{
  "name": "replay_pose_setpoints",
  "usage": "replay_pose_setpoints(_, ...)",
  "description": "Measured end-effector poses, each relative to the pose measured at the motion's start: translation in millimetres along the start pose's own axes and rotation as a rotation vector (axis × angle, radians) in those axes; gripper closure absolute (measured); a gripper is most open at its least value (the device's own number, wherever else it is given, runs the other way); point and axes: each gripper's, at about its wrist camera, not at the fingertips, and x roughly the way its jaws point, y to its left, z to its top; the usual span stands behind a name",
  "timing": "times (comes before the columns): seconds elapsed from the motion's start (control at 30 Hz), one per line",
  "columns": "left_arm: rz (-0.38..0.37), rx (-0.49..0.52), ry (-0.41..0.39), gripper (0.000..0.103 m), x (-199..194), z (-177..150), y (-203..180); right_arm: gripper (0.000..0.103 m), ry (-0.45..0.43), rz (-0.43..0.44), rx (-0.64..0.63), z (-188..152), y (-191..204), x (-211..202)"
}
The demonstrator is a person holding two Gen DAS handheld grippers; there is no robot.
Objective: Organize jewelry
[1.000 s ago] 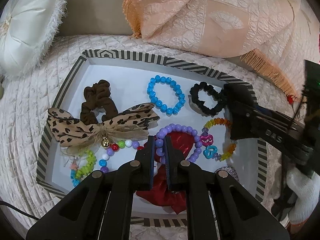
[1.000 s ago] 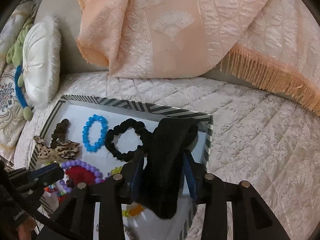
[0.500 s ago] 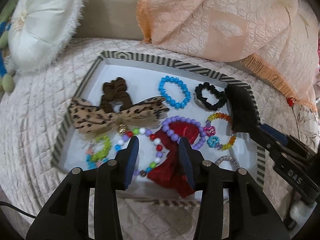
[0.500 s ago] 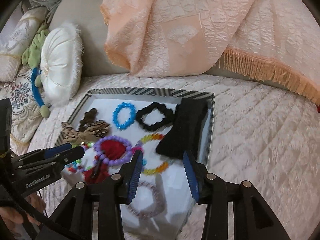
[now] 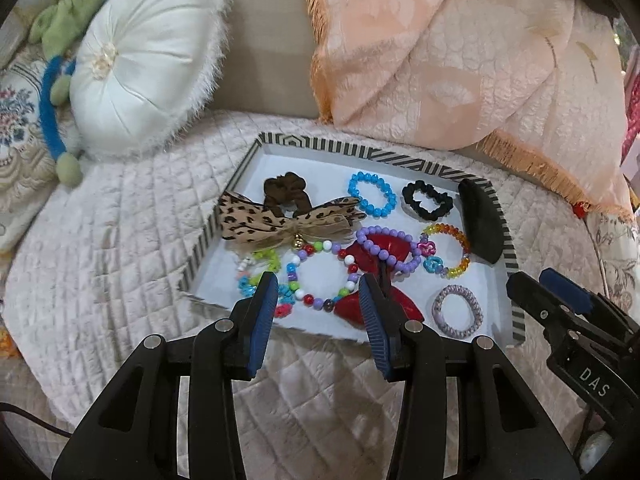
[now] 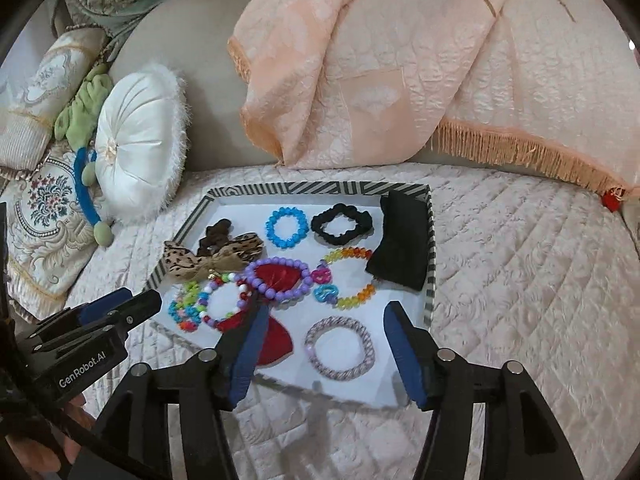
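Both wrist views look steeply down, near — sharing the tray point(image 5: 505, 236).

The bead bracelets point(image 5: 372, 193) look glossy plastic; the black scrunchie point(image 5: 427, 200) is matt cloth; the bedcover point(image 5: 108, 240) is quilted.

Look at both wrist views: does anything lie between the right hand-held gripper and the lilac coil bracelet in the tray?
Nothing visible does. The right hand-held gripper, its jaws opening and empty, sits just short of the lilac coil bracelet, which lies alone on bare white tray floor; the red bow lies beside it.

"das" on right gripper point(image 5: 528, 284), "genrobot.ai" on left gripper point(image 6: 140, 306)
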Motion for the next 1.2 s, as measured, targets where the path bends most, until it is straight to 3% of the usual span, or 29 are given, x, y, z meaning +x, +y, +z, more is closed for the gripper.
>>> replay_pose_setpoints(0.53, 0.018, -0.005, -0.077, 0.061, -47.3, -16.0, 12.6, 0.044, -0.033, -0.015, -0.032, -23.9, 34.2, -37.1)
replay_pose_setpoints(1.2, 0.033, 0.0, -0.092, 0.062, -63.0, -22.9, 11.7, 0.041, -0.056, -0.054, -0.027, -29.9, 43.7, -54.9)
